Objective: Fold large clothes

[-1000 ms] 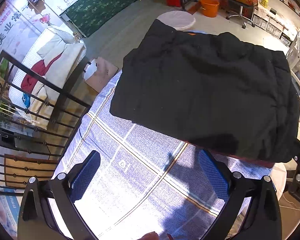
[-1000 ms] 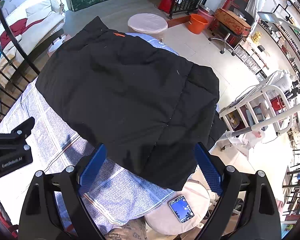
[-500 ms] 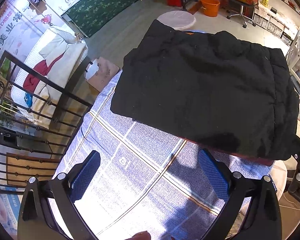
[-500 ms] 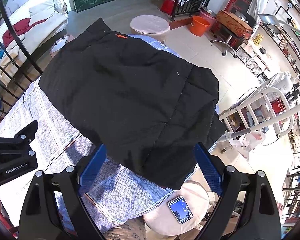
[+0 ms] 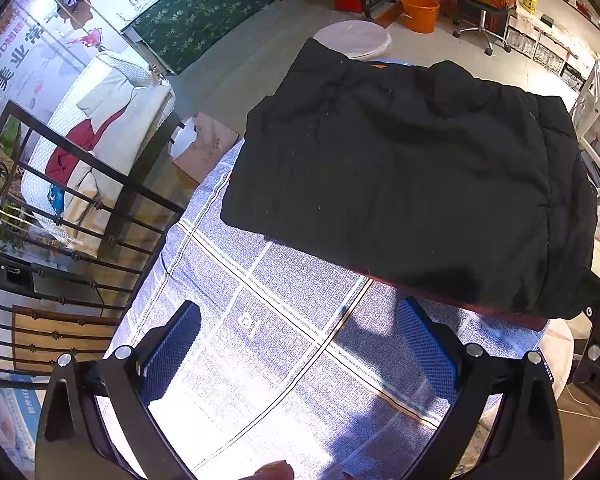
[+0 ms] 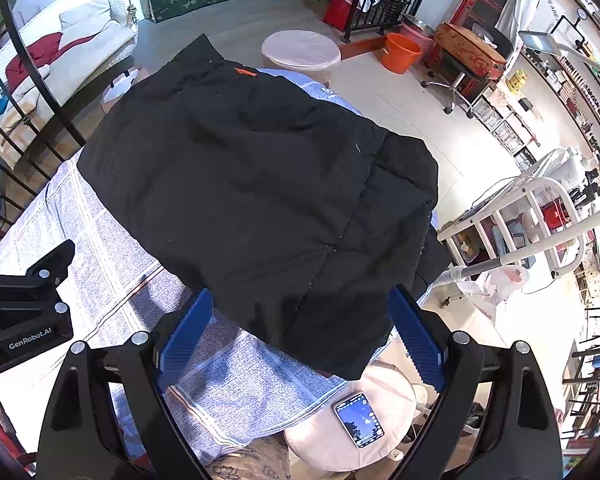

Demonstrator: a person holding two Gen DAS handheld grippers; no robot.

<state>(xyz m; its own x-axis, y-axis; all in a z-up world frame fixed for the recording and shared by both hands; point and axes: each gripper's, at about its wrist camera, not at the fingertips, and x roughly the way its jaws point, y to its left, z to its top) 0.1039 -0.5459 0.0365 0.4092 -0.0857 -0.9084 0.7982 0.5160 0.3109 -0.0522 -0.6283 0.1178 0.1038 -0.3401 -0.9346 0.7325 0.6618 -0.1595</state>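
The black padded garment [image 6: 256, 196] lies folded on the blue checked cloth [image 5: 284, 340] over the surface, its long axis running crosswise ahead of both grippers. The right gripper [image 6: 300, 332] is nearer, its spread, empty jaws straddling the garment's near edge; the left gripper [image 5: 296, 344], also spread, hangs over bare cloth just short of it.

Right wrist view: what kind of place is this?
Probably a shop or salon floor, not a home: long stocked wall shelves, a rolling stool, buckets on a tiled floor. The black garment lies on a cloth-covered table.
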